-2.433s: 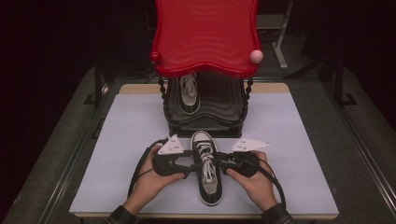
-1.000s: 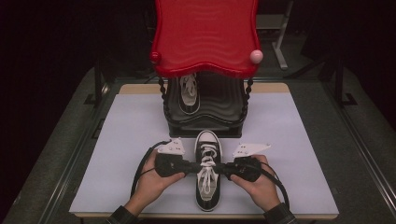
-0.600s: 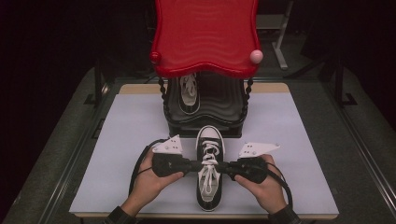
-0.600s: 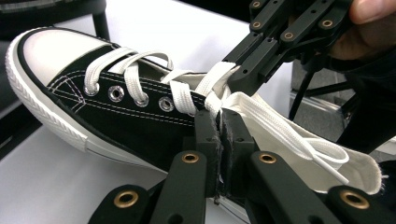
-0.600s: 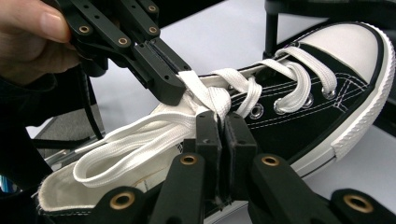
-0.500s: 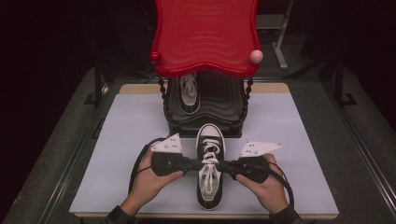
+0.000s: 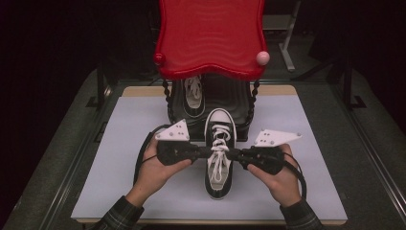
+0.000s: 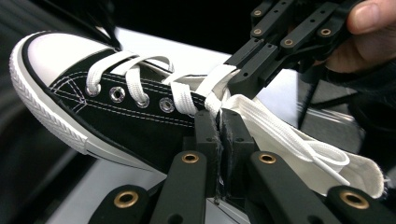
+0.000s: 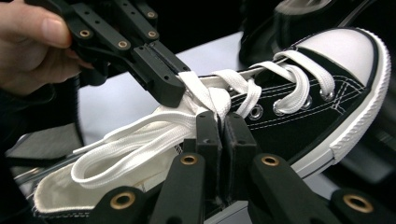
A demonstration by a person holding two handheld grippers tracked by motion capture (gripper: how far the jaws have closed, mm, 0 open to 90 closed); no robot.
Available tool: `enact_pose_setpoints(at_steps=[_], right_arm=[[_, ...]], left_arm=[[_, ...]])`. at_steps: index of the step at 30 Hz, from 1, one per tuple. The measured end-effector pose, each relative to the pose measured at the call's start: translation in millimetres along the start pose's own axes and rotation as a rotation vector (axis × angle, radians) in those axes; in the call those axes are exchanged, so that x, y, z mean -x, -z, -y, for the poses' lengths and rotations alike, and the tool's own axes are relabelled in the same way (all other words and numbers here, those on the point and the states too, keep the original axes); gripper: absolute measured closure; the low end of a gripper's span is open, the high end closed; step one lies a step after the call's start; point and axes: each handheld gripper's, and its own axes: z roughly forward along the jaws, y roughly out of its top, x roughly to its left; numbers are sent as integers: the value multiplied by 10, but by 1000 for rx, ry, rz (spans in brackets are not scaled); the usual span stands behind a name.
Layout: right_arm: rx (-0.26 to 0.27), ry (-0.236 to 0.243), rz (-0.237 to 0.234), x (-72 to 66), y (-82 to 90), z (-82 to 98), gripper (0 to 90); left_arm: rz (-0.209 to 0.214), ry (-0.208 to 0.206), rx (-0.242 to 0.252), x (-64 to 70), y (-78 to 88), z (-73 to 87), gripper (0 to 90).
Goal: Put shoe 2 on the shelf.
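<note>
So the black canvas sneaker with the white rubber toe cap (image 7: 219, 148) sits in the middle of the pale grey surface (image 7: 119, 158), toe pointing away from the person and almost touching the black base of the red wavy-topped shoe rack (image 7: 210, 36). A second matching sneaker (image 7: 194, 96) is tucked under that rack.

Both claws meet over the laces. The left claw (image 7: 206, 152) comes in from the left and its jaws are pressed together on a strand of flat white shoelace (image 8: 219, 100) right at the crossing. The right claw (image 7: 234, 154) mirrors it from the other side, jaws also clamped on lace. Loose lace loops lie back over the shoe's opening.

My guess is they're tightening a knot or starting a bow. What I'd worry about:

- the lace is flat and slick, so pulling sideways could let it slide out of a claw
- uneven pulling could drag or twist the light sneaker, since nothing pins it down
- the toe is so close to the rack base that a forward tug could bump it
- the two claw tips are nearly touching, so they could knock together
</note>
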Motion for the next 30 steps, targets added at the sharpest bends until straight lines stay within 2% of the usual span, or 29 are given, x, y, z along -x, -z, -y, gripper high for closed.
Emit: enact_pose_setpoints(at_steps=[4, 11, 18, 23, 25, 28, 30], right_arm=[[32, 4, 31, 121, -21, -132, 858], [66, 7, 99, 400, -125, -328, 860], [79, 4, 188, 644, -288, -418, 863], [89, 8, 232, 777, -413, -425, 863], [88, 6, 247, 811, -451, -423, 863], [92, 2, 251, 837, -482, -430, 863], [85, 6, 251, 823, -488, -438, 862]], left_arm=[[-37, -10, 17, -144, -15, -138, 869], [-139, -20, 42, -394, -141, -320, 870], [-236, 6, 70, -631, -325, -357, 871], [-295, 19, 88, -734, -418, -348, 872], [-310, 34, 95, -753, -453, -348, 872], [-307, 44, 107, -774, -460, -348, 872], [-310, 41, 90, -766, -455, -340, 871]])
